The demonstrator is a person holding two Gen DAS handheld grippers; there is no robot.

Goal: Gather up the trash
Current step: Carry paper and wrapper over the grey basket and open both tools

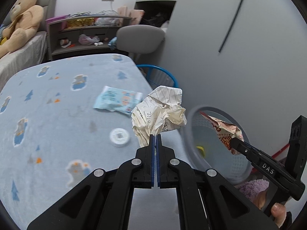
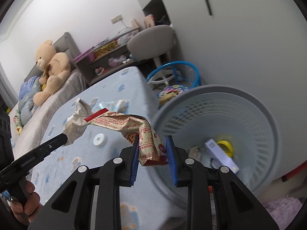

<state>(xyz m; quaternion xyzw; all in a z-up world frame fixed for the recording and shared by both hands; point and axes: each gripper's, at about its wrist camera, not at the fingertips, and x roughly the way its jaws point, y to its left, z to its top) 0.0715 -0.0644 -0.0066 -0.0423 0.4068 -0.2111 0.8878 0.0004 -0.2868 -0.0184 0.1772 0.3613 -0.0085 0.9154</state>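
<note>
— What's left on the table [image 1: 48, 115]?

— A pale blue wipes packet [image 1: 118, 100], soft and a bit slick, so pinch a crimped end. Beside it is a small white lid [image 1: 120, 137], light but stiff; its rim is the place to take it.

— And the left gripper [image 1: 155, 135]?

— Clenched on a corner of the crumpled paper ball [image 1: 160, 115], held above the table edge. Featherlight, and it would spring back if squeezed.

— The right one?

— The right gripper [image 2: 152, 150] has its pads on a red-and-cream snack wrapper [image 2: 134, 128], thin and crinkly, beside the bin's mouth.

— Anything inside?

— The grey mesh wastebasket [image 2: 264, 134] holds a yellow ring [image 2: 226, 146] and a pale purple box [image 2: 222, 156]; the rest is too blurred to tell.
</note>
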